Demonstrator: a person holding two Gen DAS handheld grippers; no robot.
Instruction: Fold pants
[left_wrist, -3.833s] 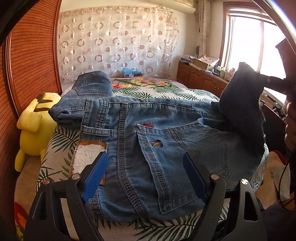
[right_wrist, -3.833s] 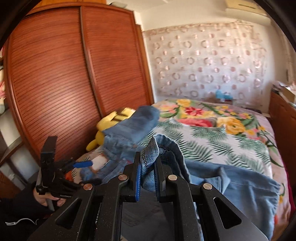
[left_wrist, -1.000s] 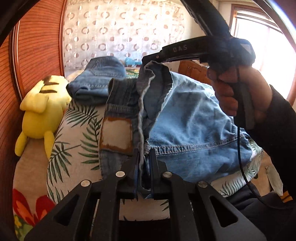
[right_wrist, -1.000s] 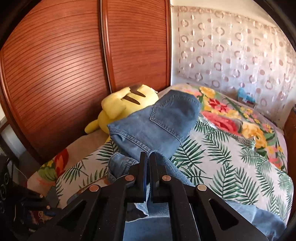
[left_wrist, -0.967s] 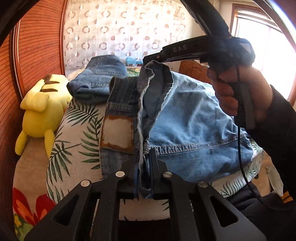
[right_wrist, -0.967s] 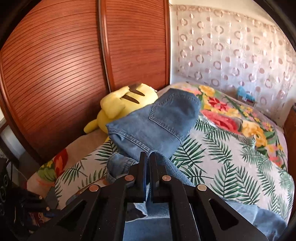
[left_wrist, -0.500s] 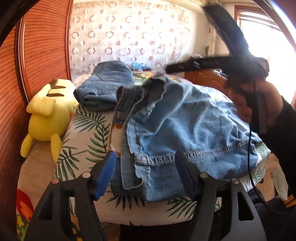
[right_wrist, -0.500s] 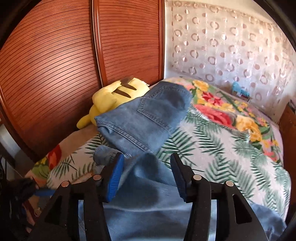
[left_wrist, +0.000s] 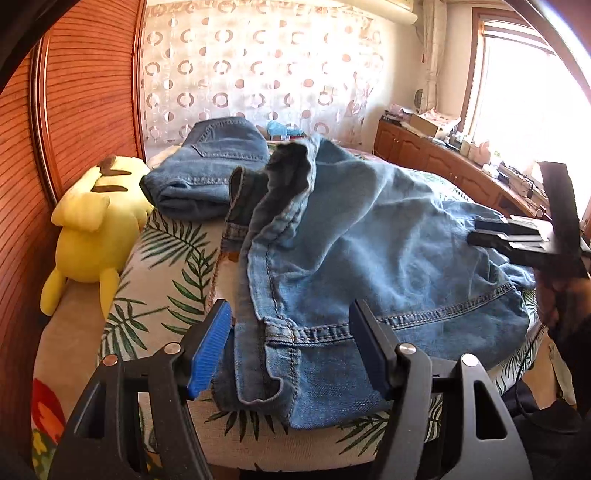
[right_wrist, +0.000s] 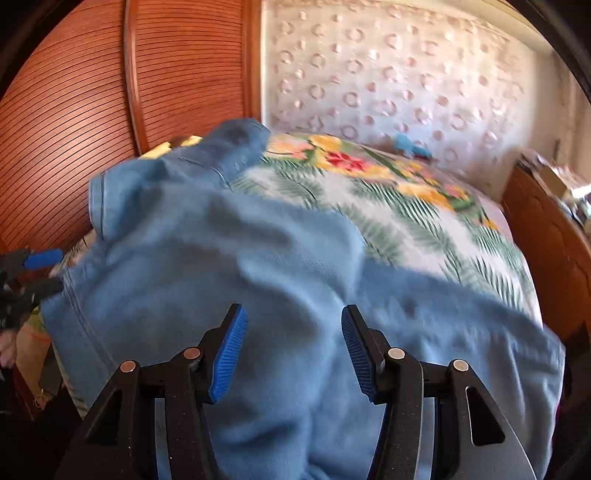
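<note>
Jeans (left_wrist: 369, 251) lie folded over on bed (left_wrist: 166, 258), near front edge. Both jaws have just been opening to drop fold. Left gripper (left_wrist: 290, 345) spread, hem between pads, unpinched. Right gripper (right_wrist: 291, 350) spread above denim, holding nothing.

Black plastic tongs (left_wrist: 291, 343) with ribbed blue pads (right_wrist: 227, 356), silver screws, triangular cut-outs; dark sleeve (left_wrist: 576, 354)

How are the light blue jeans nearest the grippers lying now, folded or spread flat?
Folded over, loosely: the jeans lie doubled and rumpled on the bed, edges uneven.
</note>
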